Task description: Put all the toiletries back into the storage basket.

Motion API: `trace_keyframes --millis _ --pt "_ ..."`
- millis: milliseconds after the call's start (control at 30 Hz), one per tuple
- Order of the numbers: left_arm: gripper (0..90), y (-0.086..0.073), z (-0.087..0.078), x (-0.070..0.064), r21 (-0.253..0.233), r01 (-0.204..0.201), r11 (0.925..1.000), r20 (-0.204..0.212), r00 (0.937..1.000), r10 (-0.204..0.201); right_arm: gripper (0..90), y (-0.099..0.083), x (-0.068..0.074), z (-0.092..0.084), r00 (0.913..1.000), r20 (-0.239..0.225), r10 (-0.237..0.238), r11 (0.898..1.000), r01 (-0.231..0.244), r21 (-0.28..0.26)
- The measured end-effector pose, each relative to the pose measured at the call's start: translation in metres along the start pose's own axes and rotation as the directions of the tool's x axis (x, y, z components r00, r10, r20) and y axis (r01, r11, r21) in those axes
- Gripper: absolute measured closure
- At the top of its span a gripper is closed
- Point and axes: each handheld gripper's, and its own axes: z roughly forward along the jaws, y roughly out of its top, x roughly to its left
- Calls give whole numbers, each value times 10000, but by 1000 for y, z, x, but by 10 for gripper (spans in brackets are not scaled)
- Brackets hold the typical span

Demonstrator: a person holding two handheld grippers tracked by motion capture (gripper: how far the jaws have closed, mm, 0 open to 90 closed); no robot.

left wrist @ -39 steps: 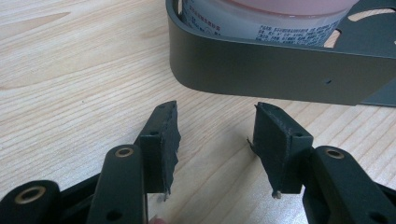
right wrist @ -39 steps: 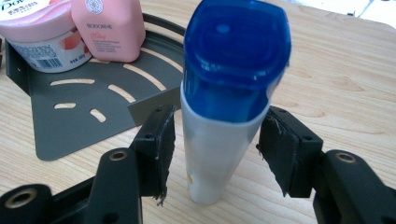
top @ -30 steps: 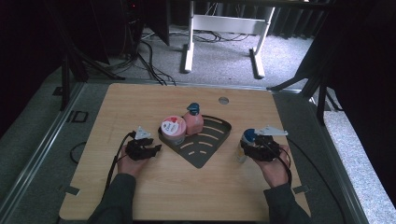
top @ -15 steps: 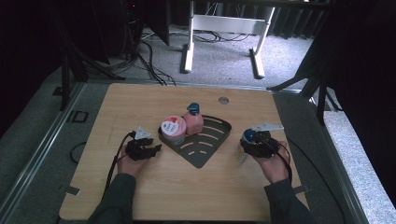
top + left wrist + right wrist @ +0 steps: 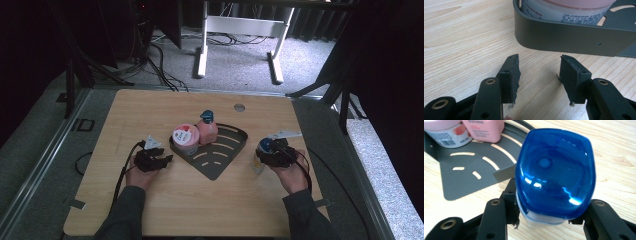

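A white bottle with a blue cap (image 5: 555, 170) stands upright on the table, right of the dark grey corner tray (image 5: 220, 162). My right gripper (image 5: 546, 205) has just been closing, and its pads press the bottle's sides below the cap. In the high view the right gripper (image 5: 267, 156) holds the blue-capped bottle (image 5: 263, 146) beside the tray's right edge. My left gripper (image 5: 539, 71) rests low on the wood, open and with nothing between its jaws, facing the tray's rounded wall (image 5: 564, 40). From above, the left gripper (image 5: 161, 160) sits just left of the tray.
A pink tub with a lid (image 5: 185, 138) and a pink pump bottle (image 5: 206, 130) stand in the tray's back left corner. The tray's slotted floor (image 5: 464, 177) is bare toward the front. A small round hole (image 5: 239, 107) marks the table's far side.
The right hand has shifted slightly at the blue-capped bottle. The left hand and the tray's contents have not moved.
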Motion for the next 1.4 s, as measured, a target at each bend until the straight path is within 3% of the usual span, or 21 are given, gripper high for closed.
trace_keyframes --millis 300,667,800,1033,1400 --pt "504 0 0 0 -12 17 10000 13 10000 -17 539 4 14 3 9937 -768 -819 9966 822 12" --pt "504 0 0 0 -13 33 10000 30 10000 -33 537 10 24 6 9730 -1485 -1765 9838 1793 54" --pt "504 0 0 0 -17 32 10000 25 10000 -32 535 11 23 6 9698 -1591 -1850 9816 1901 171" --pt "503 0 0 0 -12 30 10000 31 10000 -30 532 13 19 5 9539 -1937 -2292 9705 2392 299" --pt "503 0 0 0 -5 17 10000 25 10000 -17 484 21 17 -1 9515 -1945 -2384 9632 2572 777"
